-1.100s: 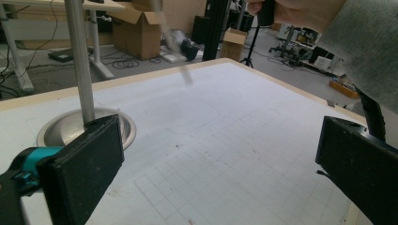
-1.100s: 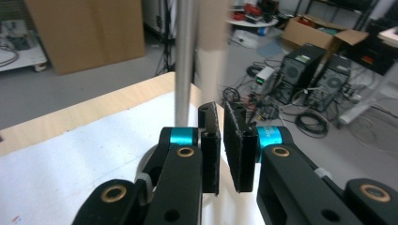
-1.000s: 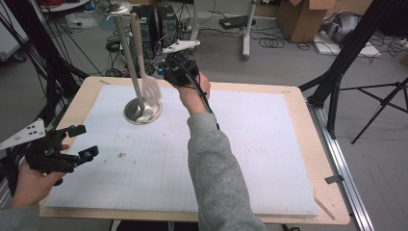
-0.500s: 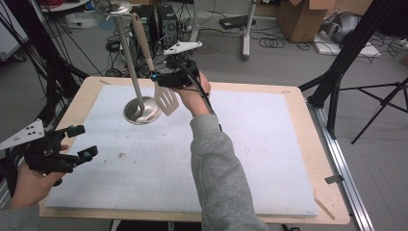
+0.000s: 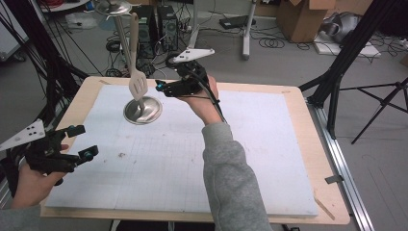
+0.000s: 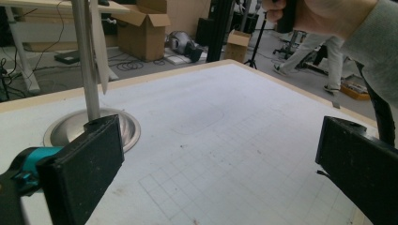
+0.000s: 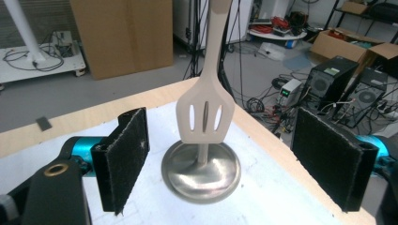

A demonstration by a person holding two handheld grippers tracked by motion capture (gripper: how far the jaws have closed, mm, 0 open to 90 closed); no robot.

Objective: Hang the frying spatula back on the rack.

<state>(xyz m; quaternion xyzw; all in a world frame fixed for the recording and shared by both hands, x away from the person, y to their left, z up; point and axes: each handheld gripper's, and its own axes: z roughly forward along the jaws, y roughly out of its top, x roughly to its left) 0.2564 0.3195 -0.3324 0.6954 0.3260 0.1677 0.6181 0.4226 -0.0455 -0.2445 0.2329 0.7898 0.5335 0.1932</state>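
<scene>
The right arm, in a grey sleeve, stretches forward across the counter, its hand wrapped around the right claw [image 5: 161,87], which points level toward the left of the high view at the pale slotted plastic spatula [image 5: 137,84]. Its jaws have just been opening and now stand wide, with the spatula blade hanging free ahead of them, touched by neither pad [image 7: 123,154], as the right gripper view makes plain. The spatula dangles from the top of a polished metal stand with a round dished base [image 5: 142,110] set on the far left part of the counter; the blade hangs just above the base and in front of the thin upright pole. The left hand grips the left claw [image 5: 82,142] low at the near left edge of the counter, well apart from the stand, jaws spread wide with nothing between them. The hook or arm that carries the spatula handle is cut off at the top of the right gripper view and too small to make out in the high view. In the left gripper view the pole runs out of the frame. The counter [image 5: 288,96] is a light wooden board covered by a white sheet with a faint grid and a few dark specks. Around it the grey floor holds black tripod legs, loose cables, computer towers and cardboard boxes.
</scene>
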